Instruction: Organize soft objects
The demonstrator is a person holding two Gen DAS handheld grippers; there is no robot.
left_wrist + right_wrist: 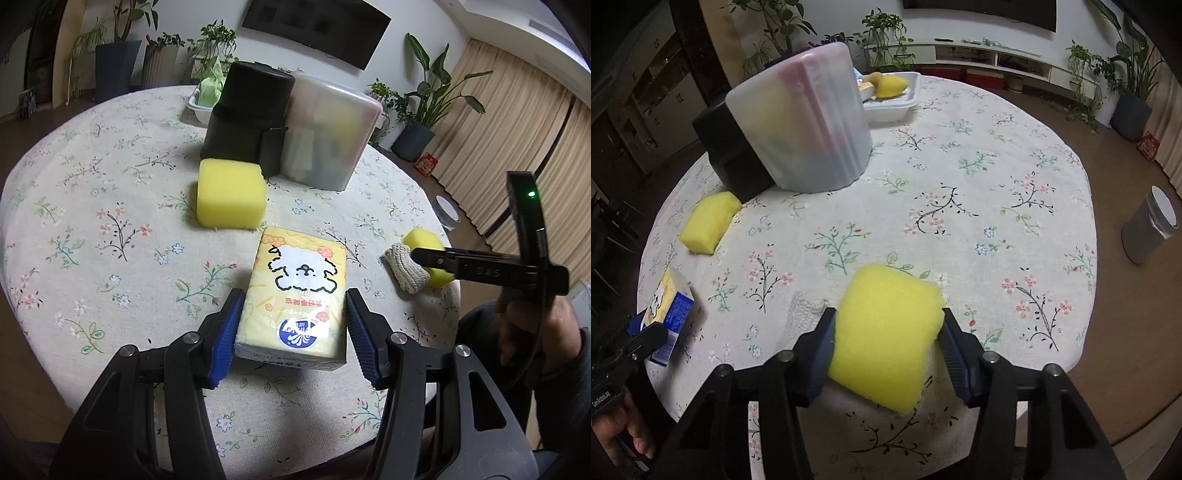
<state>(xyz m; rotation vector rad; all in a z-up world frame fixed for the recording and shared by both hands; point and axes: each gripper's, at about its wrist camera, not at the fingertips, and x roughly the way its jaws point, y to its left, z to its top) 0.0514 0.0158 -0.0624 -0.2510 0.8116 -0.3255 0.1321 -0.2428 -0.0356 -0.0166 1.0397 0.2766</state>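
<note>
Sponge (886, 332) clamped in my right fingers (886, 345), tissue pack (295, 299) clamped in my left fingers (291, 332); both, plus another sponge (231, 194), remain on the worktop (110, 221) unsorted.

The left gripper (291, 328) clamps a tissue pack (295, 295) on the floral tablecloth (110, 184). A yellow sponge (231, 194) lies just beyond. At right, the right gripper (428, 258) covers a second sponge (423, 240) beside a knitted cloth (404, 271).

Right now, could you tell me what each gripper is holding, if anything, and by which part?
The left gripper clamps the tissue pack by its long sides, near its closer end. The right gripper squeezes a yellow sponge across its two opposite side edges.
</note>
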